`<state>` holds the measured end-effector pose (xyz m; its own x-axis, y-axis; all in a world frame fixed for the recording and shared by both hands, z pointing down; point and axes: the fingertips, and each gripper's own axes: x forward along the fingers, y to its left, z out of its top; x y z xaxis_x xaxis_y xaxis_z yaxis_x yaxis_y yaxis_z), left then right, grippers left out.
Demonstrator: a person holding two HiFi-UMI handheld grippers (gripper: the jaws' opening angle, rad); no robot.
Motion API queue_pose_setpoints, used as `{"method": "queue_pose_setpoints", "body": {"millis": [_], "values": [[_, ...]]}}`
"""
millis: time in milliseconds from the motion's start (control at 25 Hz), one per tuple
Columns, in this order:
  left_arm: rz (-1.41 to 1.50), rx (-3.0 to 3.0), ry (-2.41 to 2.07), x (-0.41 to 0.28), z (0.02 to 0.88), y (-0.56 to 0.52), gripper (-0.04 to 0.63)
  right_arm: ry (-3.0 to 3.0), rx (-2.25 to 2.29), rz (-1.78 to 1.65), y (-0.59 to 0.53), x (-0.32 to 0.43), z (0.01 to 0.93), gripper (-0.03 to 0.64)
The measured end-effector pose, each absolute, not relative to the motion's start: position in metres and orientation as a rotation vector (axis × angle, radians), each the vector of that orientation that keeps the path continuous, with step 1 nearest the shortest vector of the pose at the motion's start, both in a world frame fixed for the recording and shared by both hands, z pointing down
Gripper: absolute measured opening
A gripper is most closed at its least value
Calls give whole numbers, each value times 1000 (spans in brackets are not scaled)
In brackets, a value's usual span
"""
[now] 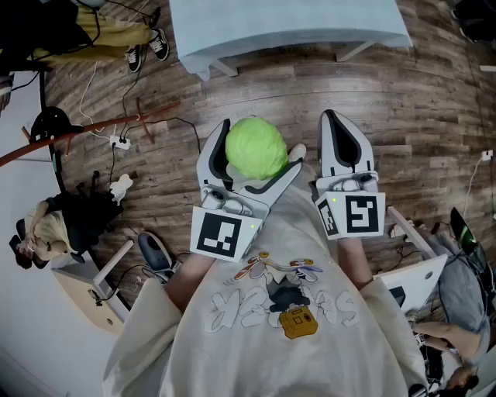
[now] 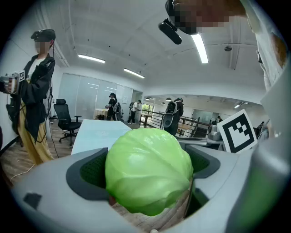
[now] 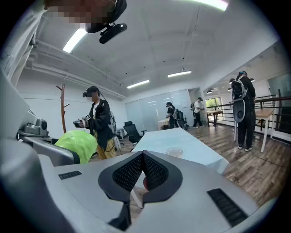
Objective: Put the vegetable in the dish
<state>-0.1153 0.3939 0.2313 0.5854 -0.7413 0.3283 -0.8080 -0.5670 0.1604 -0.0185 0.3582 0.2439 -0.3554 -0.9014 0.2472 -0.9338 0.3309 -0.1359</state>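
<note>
So far only the pickup is done: the left gripper [image 1: 260,146] has its fingers clamped wide on the cabbage [image 2: 149,170], above the floor. The right gripper [image 1: 333,121] has its fingers together, empty. The dish [image 3: 174,151] sits unfilled on the bench [image 1: 287,23] at twelve o'clock.

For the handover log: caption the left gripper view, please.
Left claw grips a green cabbage, a pale blue table beyond it.
</note>
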Motion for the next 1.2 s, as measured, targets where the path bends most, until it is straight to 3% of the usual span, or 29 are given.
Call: {"method": "queue_pose_setpoints", "body": {"millis": [680, 1200], "values": [[285, 2512, -1323, -116, 230, 403, 535, -2491, 1751, 537, 395, 11, 248, 23], [219, 2520, -1298, -200, 225, 328, 535, -2244, 1759, 552, 328, -69, 273, 23]]}}
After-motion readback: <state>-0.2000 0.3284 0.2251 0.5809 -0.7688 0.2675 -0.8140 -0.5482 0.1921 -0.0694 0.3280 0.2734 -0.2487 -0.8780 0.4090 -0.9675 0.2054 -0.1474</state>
